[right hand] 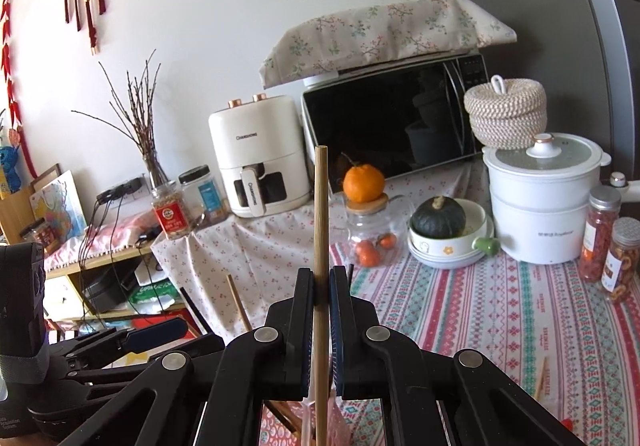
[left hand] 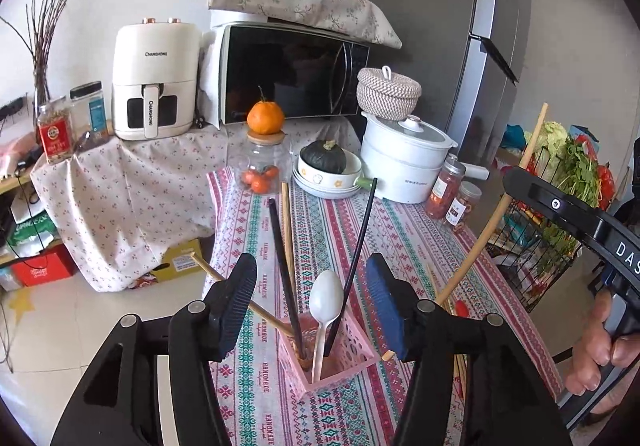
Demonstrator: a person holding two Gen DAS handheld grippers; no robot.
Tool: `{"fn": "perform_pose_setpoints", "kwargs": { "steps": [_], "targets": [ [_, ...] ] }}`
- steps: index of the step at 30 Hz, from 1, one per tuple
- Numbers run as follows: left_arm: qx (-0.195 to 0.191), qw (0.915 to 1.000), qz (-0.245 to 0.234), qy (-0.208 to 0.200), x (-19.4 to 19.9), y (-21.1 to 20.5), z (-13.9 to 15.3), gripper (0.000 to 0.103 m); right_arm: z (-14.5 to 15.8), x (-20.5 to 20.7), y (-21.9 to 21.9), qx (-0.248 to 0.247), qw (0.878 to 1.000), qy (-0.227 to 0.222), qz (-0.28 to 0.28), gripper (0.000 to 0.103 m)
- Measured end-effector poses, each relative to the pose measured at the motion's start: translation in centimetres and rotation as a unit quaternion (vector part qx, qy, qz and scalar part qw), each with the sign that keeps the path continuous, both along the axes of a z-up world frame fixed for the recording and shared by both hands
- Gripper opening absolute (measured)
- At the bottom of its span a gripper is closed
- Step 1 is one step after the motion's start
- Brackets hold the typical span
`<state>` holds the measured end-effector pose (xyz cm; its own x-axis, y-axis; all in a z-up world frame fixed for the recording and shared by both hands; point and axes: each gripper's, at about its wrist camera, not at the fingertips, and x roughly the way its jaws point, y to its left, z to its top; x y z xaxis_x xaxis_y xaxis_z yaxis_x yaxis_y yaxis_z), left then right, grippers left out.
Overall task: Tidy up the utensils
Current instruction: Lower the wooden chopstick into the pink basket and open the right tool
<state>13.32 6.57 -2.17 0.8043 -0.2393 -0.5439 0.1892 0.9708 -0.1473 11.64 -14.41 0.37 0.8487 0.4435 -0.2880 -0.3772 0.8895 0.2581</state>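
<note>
A pink slotted basket (left hand: pixel 344 362) stands on the patterned tablecloth (left hand: pixel 400 230). In it stand a white plastic spoon (left hand: pixel 326 298), two black chopsticks (left hand: pixel 282 258) and wooden chopsticks (left hand: pixel 288 230). My left gripper (left hand: pixel 312 260) is open just above the basket, and its pads touch none of these utensils. My right gripper (right hand: pixel 322 274) is shut on one upright wooden chopstick (right hand: pixel 321 214). That chopstick shows in the left wrist view as a long slanted stick (left hand: pixel 480 242) right of the basket. A hand (left hand: pixel 600 346) holds the right gripper.
More loose chopsticks (left hand: pixel 460 362) and something small and red lie right of the basket. At the table's far end are a glass jar (left hand: pixel 262 166) with an orange on top, a bowl with a dark squash (left hand: pixel 324 156), a white pot (left hand: pixel 404 158) and spice jars (left hand: pixel 446 186). The table edge drops off at left.
</note>
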Motion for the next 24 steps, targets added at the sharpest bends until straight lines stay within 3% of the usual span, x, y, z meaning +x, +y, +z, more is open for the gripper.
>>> {"fn": "perform_pose_setpoints", "kwargs": {
  "steps": [6,14,20,23,24],
  "targets": [
    [-0.005,0.9999,0.010,-0.005,-0.4,0.9,0.3,0.071,-0.7,1.2,1.8,-0.003,1.000,-0.007,0.002,0.006],
    [0.006,0.9999,0.013,-0.009,-0.5,0.6,0.3,0.073,-3.0,2.9,3.7,-0.040,0.999,0.029,0.008,0.007],
    [0.014,0.9998,0.013,-0.010,-0.6,0.2,0.3,0.074,-3.6,3.1,3.3,-0.036,0.998,0.045,0.013,0.008],
    [0.016,0.9997,0.013,-0.012,-0.7,0.2,0.4,0.074,-3.5,2.9,3.2,-0.035,0.998,0.045,0.013,0.014],
    [0.016,0.9997,0.014,-0.013,-0.8,0.2,0.4,0.074,-3.4,2.9,3.1,-0.034,0.998,0.045,0.013,0.025]
  ]
}}
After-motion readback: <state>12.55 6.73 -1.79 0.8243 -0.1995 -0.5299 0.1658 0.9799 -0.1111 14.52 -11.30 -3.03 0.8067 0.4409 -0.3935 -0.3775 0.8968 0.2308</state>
